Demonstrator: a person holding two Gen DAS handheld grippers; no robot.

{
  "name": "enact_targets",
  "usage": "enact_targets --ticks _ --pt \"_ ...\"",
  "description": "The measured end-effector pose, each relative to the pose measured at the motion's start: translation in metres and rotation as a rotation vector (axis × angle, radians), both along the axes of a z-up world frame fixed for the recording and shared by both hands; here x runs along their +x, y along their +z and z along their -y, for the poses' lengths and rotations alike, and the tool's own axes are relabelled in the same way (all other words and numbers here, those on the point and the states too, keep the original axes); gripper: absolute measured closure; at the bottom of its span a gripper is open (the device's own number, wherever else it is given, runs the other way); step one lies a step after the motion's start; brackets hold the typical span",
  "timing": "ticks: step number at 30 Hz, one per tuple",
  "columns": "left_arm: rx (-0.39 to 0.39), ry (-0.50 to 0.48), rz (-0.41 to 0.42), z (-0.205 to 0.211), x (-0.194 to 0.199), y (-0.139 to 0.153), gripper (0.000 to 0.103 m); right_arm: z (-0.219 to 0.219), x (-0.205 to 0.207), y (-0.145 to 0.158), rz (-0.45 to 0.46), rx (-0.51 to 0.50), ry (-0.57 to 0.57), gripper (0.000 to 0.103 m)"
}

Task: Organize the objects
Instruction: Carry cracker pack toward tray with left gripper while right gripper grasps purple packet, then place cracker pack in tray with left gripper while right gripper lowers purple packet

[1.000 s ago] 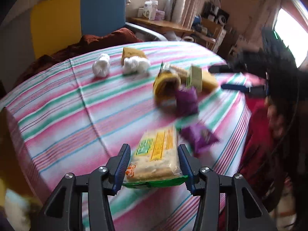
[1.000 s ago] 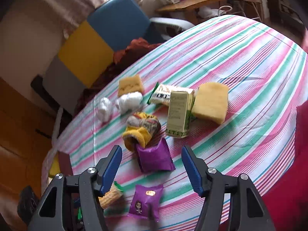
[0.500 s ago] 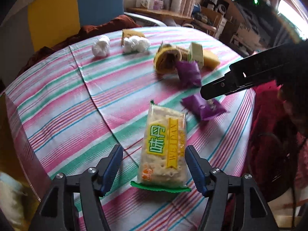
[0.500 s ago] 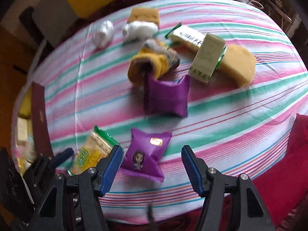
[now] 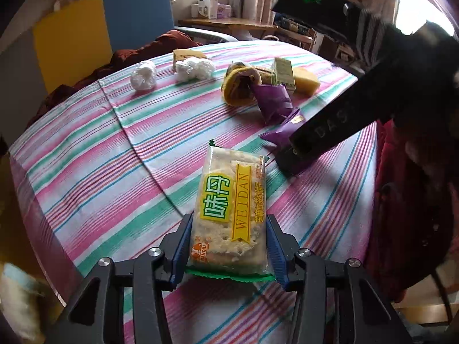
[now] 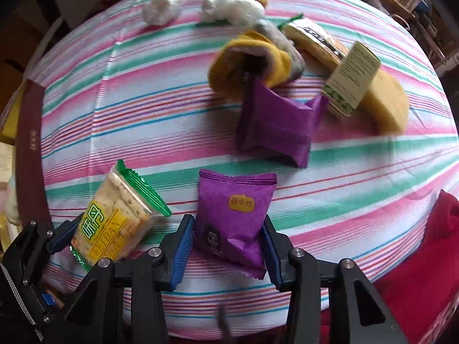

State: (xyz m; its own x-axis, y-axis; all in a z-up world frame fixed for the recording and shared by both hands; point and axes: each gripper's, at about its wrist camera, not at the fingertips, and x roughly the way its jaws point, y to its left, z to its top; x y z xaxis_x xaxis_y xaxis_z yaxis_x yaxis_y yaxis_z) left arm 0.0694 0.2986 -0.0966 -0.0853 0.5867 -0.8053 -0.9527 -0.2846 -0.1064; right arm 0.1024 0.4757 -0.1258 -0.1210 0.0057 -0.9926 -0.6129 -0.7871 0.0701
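Observation:
A clear pack of crackers [image 5: 229, 200] with a green end and yellow label lies near the table's front edge. My left gripper [image 5: 228, 225] has its closing jaws around it, blue pads against both long sides. To its right lies a purple snack packet [image 6: 232, 215]; my right gripper [image 6: 227, 225] points down over it, jaws closing, pads touching its sides. In the left wrist view the right gripper [image 5: 289, 154] hides most of that packet [image 5: 282, 134]. In the right wrist view the left gripper [image 6: 66, 235] shows at bottom left with the crackers [image 6: 114, 218].
On the striped tablecloth [image 5: 114, 157] farther back lie a second purple packet [image 6: 275, 126], a yellow sock [image 6: 246, 63], a green-white box [image 6: 350, 77], a yellow sponge [image 6: 387, 106] and two white wads [image 6: 163, 3]. A blue and yellow chair [image 5: 134, 14] stands behind. Red cloth [image 6: 424, 243] hangs at the right edge.
My left gripper opened off the cracker pack, then closed on its sides again. My right gripper swung down over the near purple packet and narrowed its jaws around it.

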Motion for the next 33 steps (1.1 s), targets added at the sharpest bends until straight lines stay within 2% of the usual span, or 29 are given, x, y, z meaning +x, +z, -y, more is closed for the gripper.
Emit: enact_targets --ticks 5,9,15,20,23,26,33 --pt "0.089 0.038 0.026 0.021 -0.001 0.029 0.054 0.006 0.012 0.016 -0.118 -0.003 -0.003 0.059" --pt "0.157 0.125 0.05 0.057 -0.014 0.055 0.054 0.024 0.012 0.034 -0.218 -0.009 0.043 0.059" --pt "0.222 0.376 0.066 0.124 -0.056 0.074 0.054 0.076 -0.029 0.077 -0.381 -0.003 0.21 0.059" --pt "0.21 0.602 0.038 0.182 -0.087 0.072 0.054 0.147 -0.077 0.096 -0.475 -0.028 0.406 0.059" --pt "0.176 0.712 0.034 0.209 -0.098 0.062 0.054 0.184 -0.1 0.093 -0.474 -0.04 0.503 0.059" --pt "0.135 0.779 0.043 0.225 -0.106 0.046 0.053 0.209 -0.115 0.078 -0.438 -0.053 0.569 0.059" --pt "0.084 0.807 0.04 0.234 -0.105 0.028 0.052 0.24 -0.129 0.043 -0.32 -0.035 0.633 0.058"
